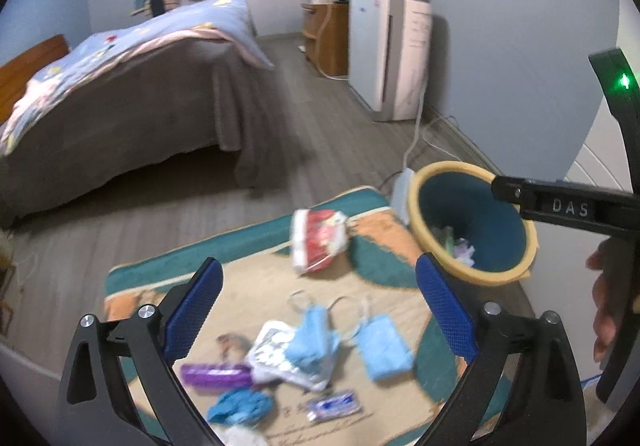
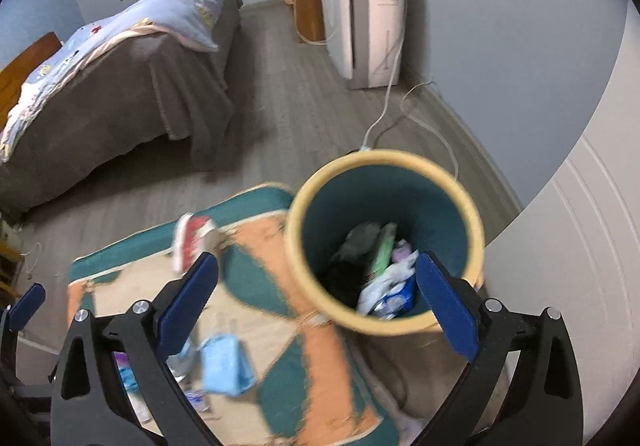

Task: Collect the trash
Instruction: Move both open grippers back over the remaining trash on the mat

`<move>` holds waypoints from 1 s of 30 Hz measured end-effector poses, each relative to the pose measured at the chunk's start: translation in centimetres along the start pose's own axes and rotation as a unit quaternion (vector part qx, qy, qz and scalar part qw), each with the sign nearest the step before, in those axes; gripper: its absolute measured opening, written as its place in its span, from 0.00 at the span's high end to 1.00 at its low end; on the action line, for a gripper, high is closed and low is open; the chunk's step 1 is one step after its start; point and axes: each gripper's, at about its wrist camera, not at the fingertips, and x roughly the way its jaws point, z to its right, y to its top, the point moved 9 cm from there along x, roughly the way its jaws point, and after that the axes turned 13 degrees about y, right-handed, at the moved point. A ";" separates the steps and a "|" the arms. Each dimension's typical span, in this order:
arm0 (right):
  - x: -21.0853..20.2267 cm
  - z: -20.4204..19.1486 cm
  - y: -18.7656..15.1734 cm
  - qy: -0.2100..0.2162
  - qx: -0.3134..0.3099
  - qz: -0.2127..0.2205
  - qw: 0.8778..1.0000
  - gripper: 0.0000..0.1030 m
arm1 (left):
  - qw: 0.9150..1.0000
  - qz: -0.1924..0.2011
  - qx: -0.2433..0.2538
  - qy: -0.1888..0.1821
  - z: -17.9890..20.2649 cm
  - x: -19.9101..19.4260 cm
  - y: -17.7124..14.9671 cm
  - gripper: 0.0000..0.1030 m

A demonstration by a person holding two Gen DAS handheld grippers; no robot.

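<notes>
Right wrist view: bin sat at 1 o'clock off the rug, already part-filled with wrappers. Right gripper was spread, empty, over the bin mouth. Left gripper was spread, empty, above the leftovers: two blue masks, white packet, purple wrapper, red-white pack at 12 o'clock. I'd judge the job roughly half done.
</notes>
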 end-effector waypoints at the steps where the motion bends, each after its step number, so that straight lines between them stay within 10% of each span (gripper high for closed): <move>1: 0.0 -0.7 -0.5 0.003 -0.003 -0.004 1.000 0.06 | 1.000 -0.003 -0.005 0.004 -1.0 -0.3 -0.5 0.07; 18: 2.4 -11.3 -7.6 0.031 -0.083 -0.071 0.994 0.06 | 0.993 -0.056 -0.063 0.085 -13.4 -0.6 -10.2 0.07; 30: 6.4 -13.1 -10.3 0.030 -0.086 -0.129 0.987 0.06 | 0.988 -0.102 -0.074 0.085 -15.1 1.6 -13.9 0.07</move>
